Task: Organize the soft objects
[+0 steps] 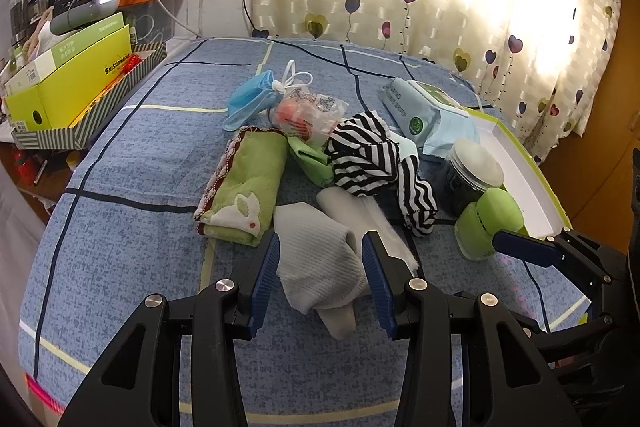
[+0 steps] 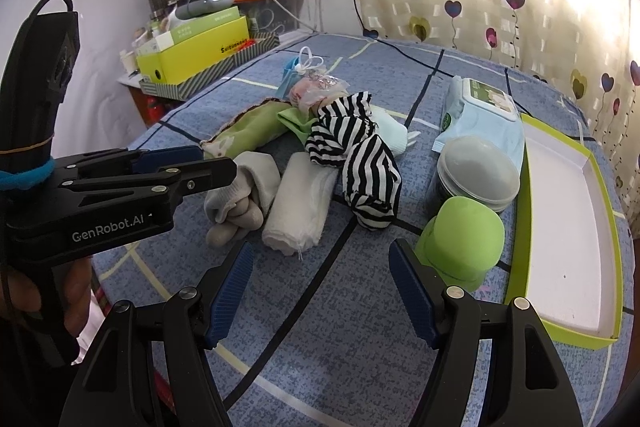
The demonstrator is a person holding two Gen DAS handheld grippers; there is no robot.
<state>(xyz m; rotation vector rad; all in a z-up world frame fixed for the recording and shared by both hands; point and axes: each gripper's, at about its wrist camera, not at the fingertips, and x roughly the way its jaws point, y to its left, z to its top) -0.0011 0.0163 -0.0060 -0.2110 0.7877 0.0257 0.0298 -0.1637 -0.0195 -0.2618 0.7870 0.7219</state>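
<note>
A pile of soft things lies on the blue bed. A grey-white sock bundle (image 1: 316,267) (image 2: 240,199) sits between the fingers of my open left gripper (image 1: 320,267), which straddles it without closing. Beside it lie a rolled white cloth (image 2: 298,209), a green rabbit towel (image 1: 244,195), a black-and-white striped garment (image 1: 372,159) (image 2: 360,163) and a small green cloth (image 1: 310,157). My right gripper (image 2: 320,291) is open and empty above bare bedsheet, near the green lidded bottle (image 2: 460,239). An open green-edged white box (image 2: 568,227) lies at the right.
A jar with a grey lid (image 2: 476,171), a wipes pack (image 2: 484,111), blue face masks (image 1: 252,99) and a tied plastic bag (image 1: 308,111) also lie on the bed. A cluttered side table with a yellow-green box (image 1: 72,83) stands at the left. A curtain hangs behind.
</note>
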